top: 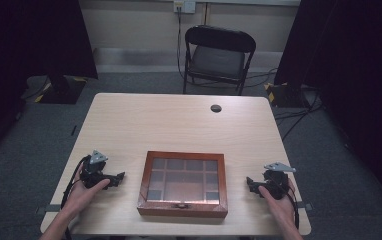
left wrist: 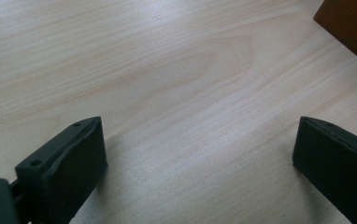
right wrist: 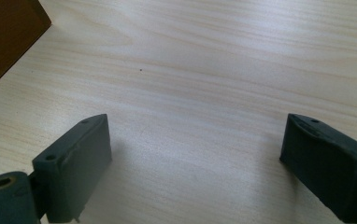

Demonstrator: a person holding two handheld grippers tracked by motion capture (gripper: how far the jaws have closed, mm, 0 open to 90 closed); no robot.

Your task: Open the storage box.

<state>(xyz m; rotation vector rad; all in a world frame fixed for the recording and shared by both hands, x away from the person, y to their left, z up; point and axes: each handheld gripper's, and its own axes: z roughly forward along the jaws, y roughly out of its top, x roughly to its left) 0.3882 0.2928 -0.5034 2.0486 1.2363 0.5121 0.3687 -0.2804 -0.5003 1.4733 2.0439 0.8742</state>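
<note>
Grippers flanking box: left gripper (top: 121,176) and right gripper (top: 249,181), jaws spread wide, nothing between them, resting on the table (top: 179,120), apparently poised to start; wooden glass-lidded compartment box (top: 183,183) lies closed between them at the near edge; folding chair (top: 218,55) beyond

The table (top: 189,125) is viewed from above the person's side, looking forward and down, with a chair (top: 218,56) beyond its far edge. Each gripper view is taken close above the tabletop (left wrist: 167,74), along that gripper's own jaws. A corner of the wooden box (top: 183,184) is shared by all three views.
</note>
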